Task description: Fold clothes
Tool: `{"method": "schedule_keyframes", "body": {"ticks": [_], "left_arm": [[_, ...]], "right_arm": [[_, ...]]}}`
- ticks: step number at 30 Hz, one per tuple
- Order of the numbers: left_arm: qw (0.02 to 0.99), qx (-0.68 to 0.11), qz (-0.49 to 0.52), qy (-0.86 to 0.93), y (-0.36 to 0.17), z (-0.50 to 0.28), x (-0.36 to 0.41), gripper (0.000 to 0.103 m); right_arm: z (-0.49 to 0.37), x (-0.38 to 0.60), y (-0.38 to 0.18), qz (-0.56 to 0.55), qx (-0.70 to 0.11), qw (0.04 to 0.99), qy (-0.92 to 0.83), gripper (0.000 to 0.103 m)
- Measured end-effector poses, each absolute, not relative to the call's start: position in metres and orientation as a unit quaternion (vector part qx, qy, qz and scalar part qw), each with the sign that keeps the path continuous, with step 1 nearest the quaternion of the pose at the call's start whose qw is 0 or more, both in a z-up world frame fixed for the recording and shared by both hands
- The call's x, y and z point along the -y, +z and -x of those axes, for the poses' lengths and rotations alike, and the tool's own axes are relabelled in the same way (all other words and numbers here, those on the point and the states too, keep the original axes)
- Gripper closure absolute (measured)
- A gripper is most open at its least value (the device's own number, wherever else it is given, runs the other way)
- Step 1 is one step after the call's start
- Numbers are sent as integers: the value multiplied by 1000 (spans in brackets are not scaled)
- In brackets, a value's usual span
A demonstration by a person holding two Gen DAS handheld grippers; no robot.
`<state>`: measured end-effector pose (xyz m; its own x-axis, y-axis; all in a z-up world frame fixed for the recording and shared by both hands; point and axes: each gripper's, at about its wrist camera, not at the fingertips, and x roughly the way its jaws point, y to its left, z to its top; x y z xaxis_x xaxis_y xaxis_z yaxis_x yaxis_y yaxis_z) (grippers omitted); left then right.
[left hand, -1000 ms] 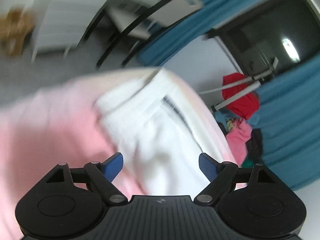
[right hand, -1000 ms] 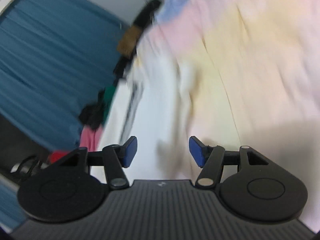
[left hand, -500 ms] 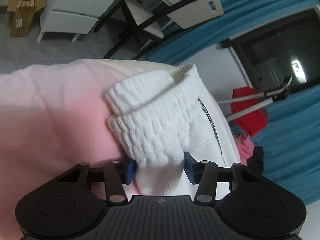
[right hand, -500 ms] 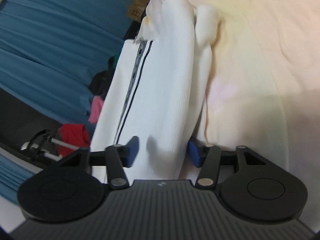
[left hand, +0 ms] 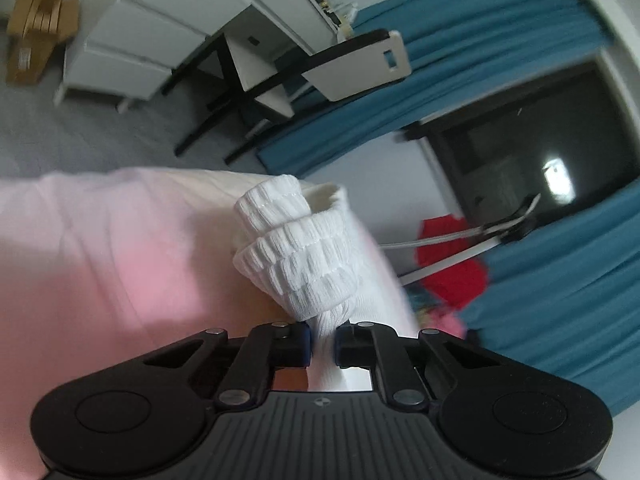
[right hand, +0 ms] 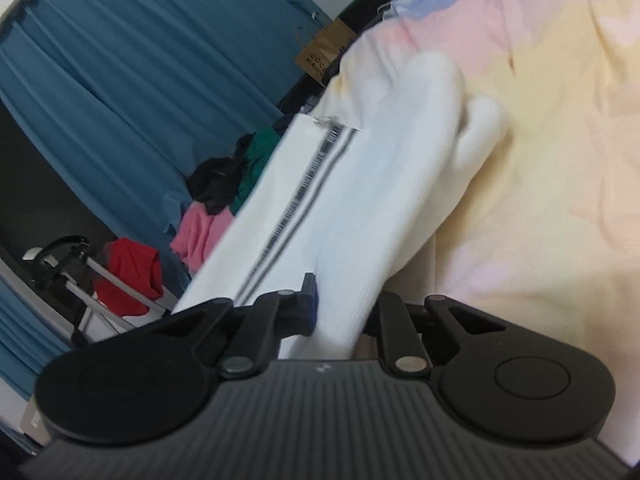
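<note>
White ribbed trousers (left hand: 304, 256) with a gathered elastic waistband lie on a pink and yellow bed cover (left hand: 100, 264). My left gripper (left hand: 322, 340) is shut on the fabric just below the waistband, which bunches up ahead of the fingers. In the right wrist view the same white trousers (right hand: 360, 200) stretch away from me, with a dark side stripe (right hand: 296, 204). My right gripper (right hand: 342, 312) is shut on the trouser fabric, and the cloth hides the right fingertip.
The bed cover (right hand: 540, 160) fills the right side. A white drawer unit (left hand: 132, 52) and a black and white chair (left hand: 312, 68) stand beyond the bed. A drying rack with red cloth (left hand: 452, 264) and a pile of clothes (right hand: 224, 196) stand by blue curtains (right hand: 120, 100).
Both grippers went from open to shut on the white trousers. The waistband has bunched up and lifted slightly in the left grip, and the trousers have pulled taut between the two grippers.
</note>
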<state>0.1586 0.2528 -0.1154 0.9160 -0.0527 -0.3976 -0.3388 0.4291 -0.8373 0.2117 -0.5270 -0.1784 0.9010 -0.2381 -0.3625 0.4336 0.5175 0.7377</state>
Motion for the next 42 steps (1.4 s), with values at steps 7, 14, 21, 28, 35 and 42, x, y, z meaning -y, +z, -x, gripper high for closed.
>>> {"method": "schedule_keyframes", "body": {"ticks": [7, 14, 21, 28, 35, 42], "left_arm": [[810, -168, 556, 76, -90, -99, -275, 94], [769, -191, 604, 87, -87, -34, -320, 94], [782, -269, 550, 115, -99, -31, -332, 90], [784, -301, 530, 116, -97, -27, -324, 54], [853, -301, 383, 189, -47, -15, -260, 15], [909, -236, 251, 234, -18, 6, -185, 14]], "right_arm": [[-151, 519, -152, -494, -117, 839, -194, 90], [-97, 518, -144, -545, -148, 807, -173, 90], [-75, 522, -162, -569, -190, 784, -162, 90], [-64, 524, -178, -584, -229, 764, -150, 85], [-61, 526, -187, -599, -219, 757, -147, 48], [-49, 541, -201, -622, -157, 746, -177, 47]]}}
